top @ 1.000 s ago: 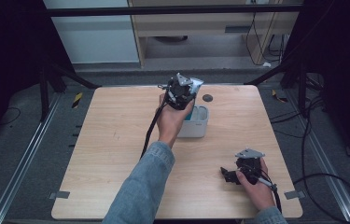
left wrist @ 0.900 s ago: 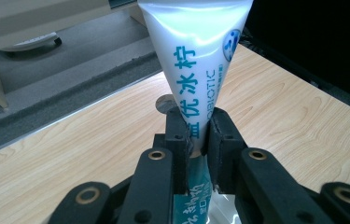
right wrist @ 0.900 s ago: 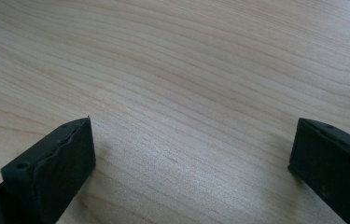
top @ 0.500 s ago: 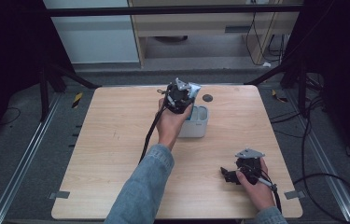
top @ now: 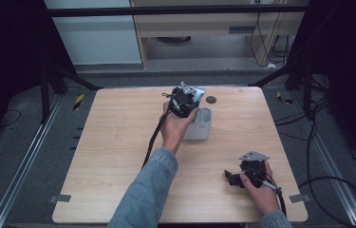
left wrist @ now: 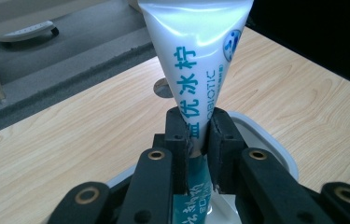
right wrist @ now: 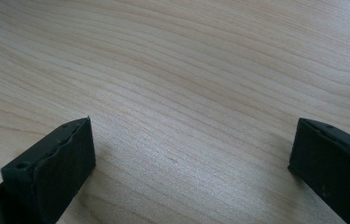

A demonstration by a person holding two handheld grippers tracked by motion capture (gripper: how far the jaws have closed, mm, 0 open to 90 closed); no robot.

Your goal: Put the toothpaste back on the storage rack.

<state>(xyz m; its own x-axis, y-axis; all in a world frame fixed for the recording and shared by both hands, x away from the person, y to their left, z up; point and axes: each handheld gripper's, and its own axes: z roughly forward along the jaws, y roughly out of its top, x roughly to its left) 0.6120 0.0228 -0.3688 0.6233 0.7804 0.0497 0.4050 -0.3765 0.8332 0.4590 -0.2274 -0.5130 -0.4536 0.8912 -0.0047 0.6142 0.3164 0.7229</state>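
Pale wood-grain table [top: 118, 142] stands on a grey floor, with dark frame legs at its far corners and a cabinet behind. Over the table's far middle, the left gripper [left wrist: 196, 135] is clamped tight on a white tube [left wrist: 196, 51] with blue-green lettering; the pads pinch the tube's narrower part, and its wide flat end rises up and away beyond the jaws. Directly beneath this gripper sits a small white container [top: 199, 129], its rounded rim showing on either side of the jaws in the left gripper view. Just beyond it lies a dark round hole [top: 210, 99] in the tabletop. Well apart, near the table's near right corner, the right gripper [right wrist: 191, 154] rests low over bare wood, its jaws spread wide with nothing between them.
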